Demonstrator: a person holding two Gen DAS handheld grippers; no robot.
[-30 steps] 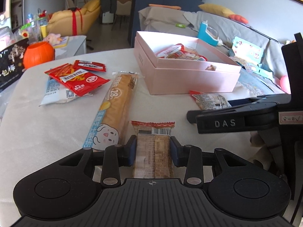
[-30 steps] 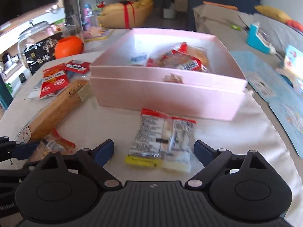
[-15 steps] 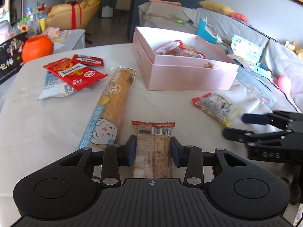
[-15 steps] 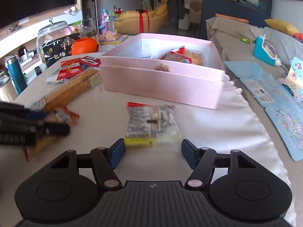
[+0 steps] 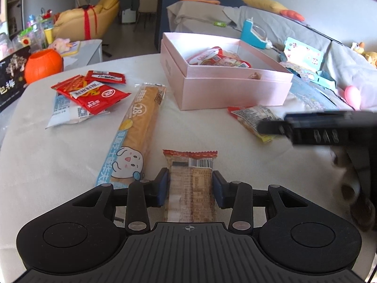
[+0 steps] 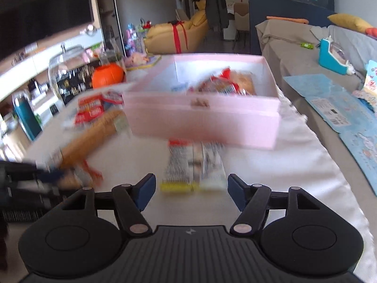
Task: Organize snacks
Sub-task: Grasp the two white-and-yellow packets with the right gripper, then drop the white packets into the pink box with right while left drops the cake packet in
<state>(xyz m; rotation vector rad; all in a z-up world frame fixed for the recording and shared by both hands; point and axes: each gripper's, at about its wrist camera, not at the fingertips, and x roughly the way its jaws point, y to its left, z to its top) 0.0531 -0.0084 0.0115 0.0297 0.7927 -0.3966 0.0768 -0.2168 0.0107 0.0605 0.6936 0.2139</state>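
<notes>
My left gripper (image 5: 190, 189) is shut on a brown wafer packet (image 5: 190, 188) with a red top edge, low over the white tablecloth. A pink box (image 5: 226, 89) holding several snacks stands beyond it. My right gripper (image 6: 191, 192) is open, its fingers on either side of the near end of a clear packet with a yellow end (image 6: 194, 167), just in front of the pink box (image 6: 202, 120). That packet (image 5: 254, 120) and the blurred right gripper (image 5: 329, 127) show at the right of the left wrist view.
A long bread stick packet (image 5: 139, 132) lies left of the wafer. Red snack packets (image 5: 92, 92) and a white-blue packet (image 5: 63, 110) lie further left. An orange pumpkin pot (image 5: 43, 64) stands at the far left. A sofa with toys lies behind the table.
My right gripper has moved forward to the clear packet, its open fingers now beside its near end. My left gripper still holds the wafer packet in place.
</notes>
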